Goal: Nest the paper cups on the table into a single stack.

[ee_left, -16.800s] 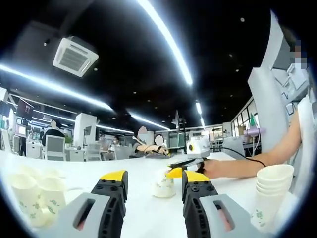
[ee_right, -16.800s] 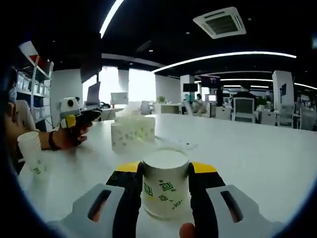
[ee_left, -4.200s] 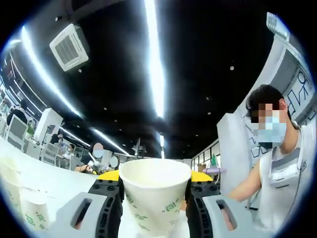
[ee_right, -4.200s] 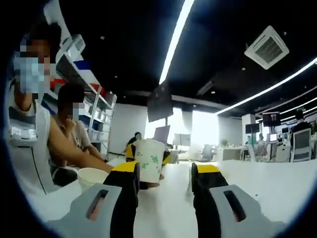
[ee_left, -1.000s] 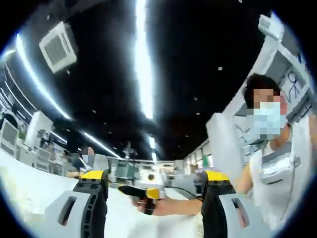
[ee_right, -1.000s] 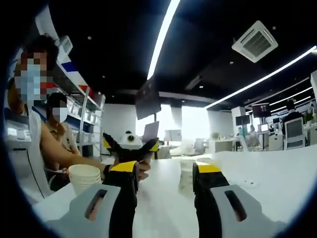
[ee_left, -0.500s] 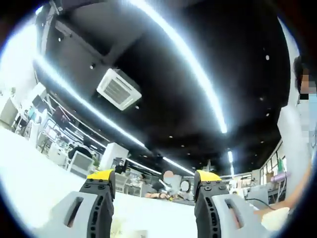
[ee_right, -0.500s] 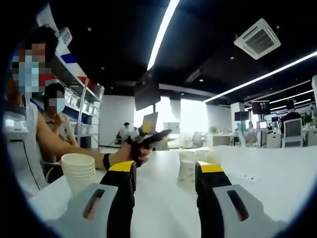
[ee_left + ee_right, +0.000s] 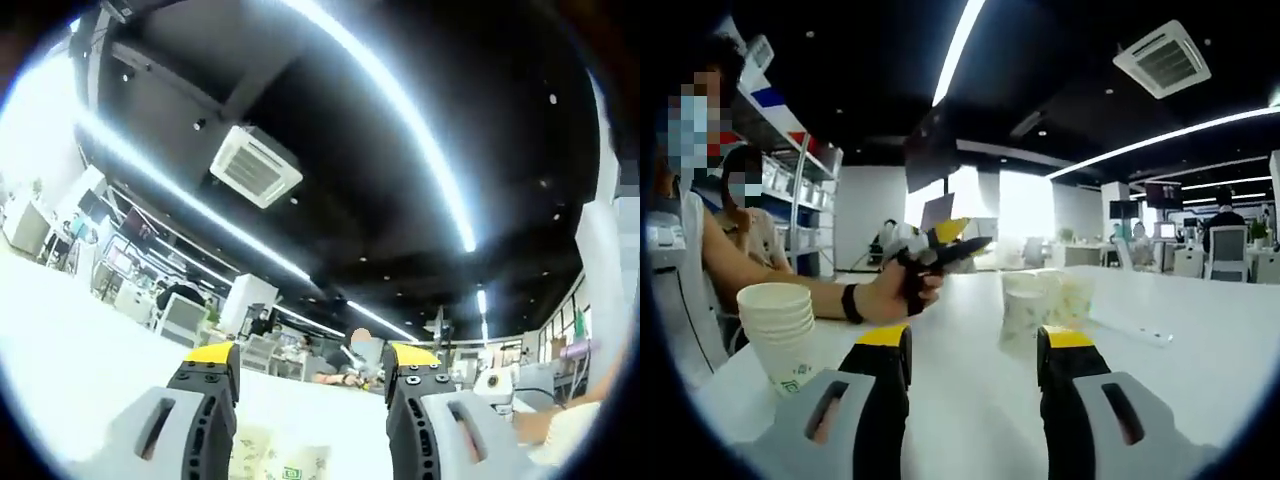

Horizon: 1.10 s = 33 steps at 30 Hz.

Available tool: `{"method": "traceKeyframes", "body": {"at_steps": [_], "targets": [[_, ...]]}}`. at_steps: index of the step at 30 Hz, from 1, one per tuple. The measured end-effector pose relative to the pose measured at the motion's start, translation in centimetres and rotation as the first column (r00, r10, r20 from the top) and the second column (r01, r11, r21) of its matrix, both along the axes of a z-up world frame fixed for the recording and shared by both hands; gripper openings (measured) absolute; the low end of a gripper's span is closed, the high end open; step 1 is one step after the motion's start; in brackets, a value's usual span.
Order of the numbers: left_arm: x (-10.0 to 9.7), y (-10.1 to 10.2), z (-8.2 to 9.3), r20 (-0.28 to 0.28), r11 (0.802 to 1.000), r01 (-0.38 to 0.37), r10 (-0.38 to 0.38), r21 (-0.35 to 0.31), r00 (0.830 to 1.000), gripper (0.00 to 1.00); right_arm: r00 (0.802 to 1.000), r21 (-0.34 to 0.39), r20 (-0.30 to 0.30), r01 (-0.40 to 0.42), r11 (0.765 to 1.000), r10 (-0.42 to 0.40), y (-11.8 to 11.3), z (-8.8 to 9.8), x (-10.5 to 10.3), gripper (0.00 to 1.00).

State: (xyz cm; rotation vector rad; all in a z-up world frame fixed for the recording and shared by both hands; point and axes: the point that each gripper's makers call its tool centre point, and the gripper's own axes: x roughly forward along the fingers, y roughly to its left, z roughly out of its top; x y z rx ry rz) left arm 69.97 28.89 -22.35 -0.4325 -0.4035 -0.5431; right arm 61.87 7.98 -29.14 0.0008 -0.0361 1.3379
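White paper cups (image 9: 1045, 300) stood loose on the worktop (image 9: 1200, 370) ahead of the right gripper (image 9: 973, 352), its jaws apart and empty. The stack (image 9: 777, 332) stood left, near a seated person's arm. The left gripper (image 9: 309, 362), also apart, hung over more cups (image 9: 290, 464).

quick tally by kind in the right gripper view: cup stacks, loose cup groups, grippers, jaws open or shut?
Nested cup stack: 1
Loose cup cluster, blurred, cup count unclear: 1
Grippers: 2, the right gripper open and empty, the left gripper in a hand, jaw state unclear
Total: 4
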Motion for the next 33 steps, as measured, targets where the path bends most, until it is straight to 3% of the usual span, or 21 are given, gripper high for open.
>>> {"method": "traceKeyframes", "body": {"at_steps": [3, 7, 10, 15, 20, 22, 33], "targets": [[0.0, -0.1, 0.1, 0.001, 1.000, -0.022, 0.022, 0.017, 1.000, 0.63, 1.000, 0.004, 0.018, 0.007, 1.000, -0.007, 0.7, 0.8, -0.2, 0.54], [-0.5, -1.4, -0.1, 0.005, 0.997, -0.038, 0.037, 0.072, 0.999, 0.63, 1.000, -0.038, 0.026, 0.016, 0.999, -0.015, 1.3, 0.5, 0.8, 0.54], [-0.6, -1.2, -0.4, -0.006, 0.997, -0.032, 0.032, 0.072, 0.999, 0.62, 1.000, -0.047, -0.027, -0.009, 0.999, 0.008, 1.7, 0.3, 1.7, 0.54], [-0.4, -1.2, -0.6, -0.012, 0.995, -0.035, 0.036, 0.098, 0.999, 0.60, 0.999, -0.071, -0.038, 0.020, 0.997, -0.023, 3.2, 0.1, 4.3, 0.54], [-0.5, -1.4, -0.6, -0.008, 0.994, -0.029, 0.030, 0.104, 1.000, 0.60, 0.998, -0.073, -0.055, 0.035, 0.997, -0.039, 5.7, -0.1, 6.2, 0.54], [-0.5, -1.4, -0.6, -0.008, 0.994, -0.030, 0.031, 0.107, 0.999, 0.59, 0.998, -0.116, -0.050, 0.035, 0.993, -0.041, 7.0, -1.2, 6.9, 0.54], [-0.6, -2.2, -0.6, -0.003, 0.996, 0.008, -0.008, 0.094, 1.000, 0.60, 0.998, -0.143, -0.047, 0.035, 0.989, -0.042, 10.0, -2.6, 9.3, 0.53]]}}
